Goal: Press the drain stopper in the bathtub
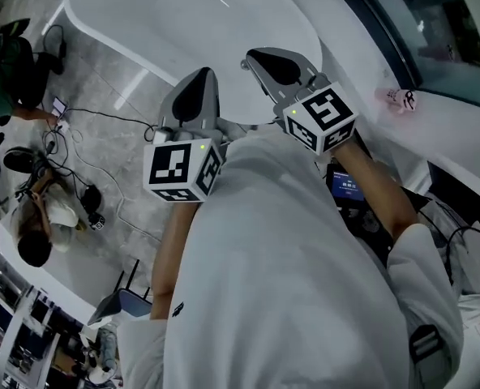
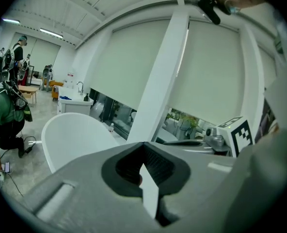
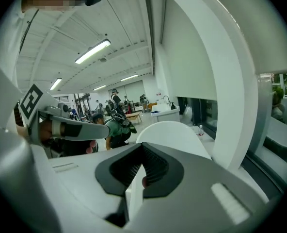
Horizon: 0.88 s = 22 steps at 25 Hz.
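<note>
The white bathtub (image 1: 191, 23) stands ahead of me on the grey floor; its rounded end also shows in the left gripper view (image 2: 75, 135) and the right gripper view (image 3: 175, 132). No drain stopper shows in any view. I hold both grippers raised in front of my chest, short of the tub's near rim. My left gripper (image 1: 195, 91) is shut with nothing in it, jaws pressed together (image 2: 146, 171). My right gripper (image 1: 276, 65) is also shut and empty (image 3: 141, 171). Each gripper's marker cube shows in the other's view.
A crouching person (image 1: 33, 233) and another in green (image 1: 5, 79) are on the floor at the left, among cables (image 1: 102, 120). A pink bottle (image 1: 398, 98) lies on the window ledge at the right. A broad white column (image 2: 163, 76) rises behind the tub.
</note>
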Motion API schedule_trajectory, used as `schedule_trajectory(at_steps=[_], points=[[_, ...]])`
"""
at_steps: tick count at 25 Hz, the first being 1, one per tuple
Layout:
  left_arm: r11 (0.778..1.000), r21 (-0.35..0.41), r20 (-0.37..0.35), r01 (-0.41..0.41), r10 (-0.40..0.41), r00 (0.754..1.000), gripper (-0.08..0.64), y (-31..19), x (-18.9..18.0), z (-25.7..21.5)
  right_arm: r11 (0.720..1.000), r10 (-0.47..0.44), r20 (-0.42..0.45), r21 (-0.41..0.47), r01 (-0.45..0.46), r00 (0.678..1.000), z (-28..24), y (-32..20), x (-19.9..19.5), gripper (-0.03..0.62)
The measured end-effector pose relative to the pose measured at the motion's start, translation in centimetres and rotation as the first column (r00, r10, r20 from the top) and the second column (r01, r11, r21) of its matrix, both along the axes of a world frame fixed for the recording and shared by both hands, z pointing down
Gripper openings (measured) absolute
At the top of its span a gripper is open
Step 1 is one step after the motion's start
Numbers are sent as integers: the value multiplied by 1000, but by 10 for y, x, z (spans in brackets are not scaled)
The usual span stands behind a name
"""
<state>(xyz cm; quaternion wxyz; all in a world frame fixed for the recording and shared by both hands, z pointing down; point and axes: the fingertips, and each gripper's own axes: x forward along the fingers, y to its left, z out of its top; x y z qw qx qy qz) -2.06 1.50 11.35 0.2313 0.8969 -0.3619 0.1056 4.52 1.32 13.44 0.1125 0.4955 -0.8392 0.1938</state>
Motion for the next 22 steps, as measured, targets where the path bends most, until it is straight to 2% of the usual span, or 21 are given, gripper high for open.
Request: schedule_trajectory(at_steps=[7, 13, 17, 22], points=[[999, 14, -37, -30, 30, 999, 3, 19, 24, -31, 998, 31, 36, 53, -33, 999, -49, 29, 20, 3], [995, 55, 36, -78, 76, 996, 3, 36, 45, -30, 990, 125, 90, 54, -130, 988, -60, 52, 29, 5], [990, 60, 59, -124, 120, 991, 3, 36, 54, -27, 986, 108, 75, 116, -116, 991, -75, 54, 19, 5], [984, 79, 75, -161, 156, 985, 3, 29, 68, -24, 979, 128, 58, 154, -136, 990, -80, 49, 34, 6]])
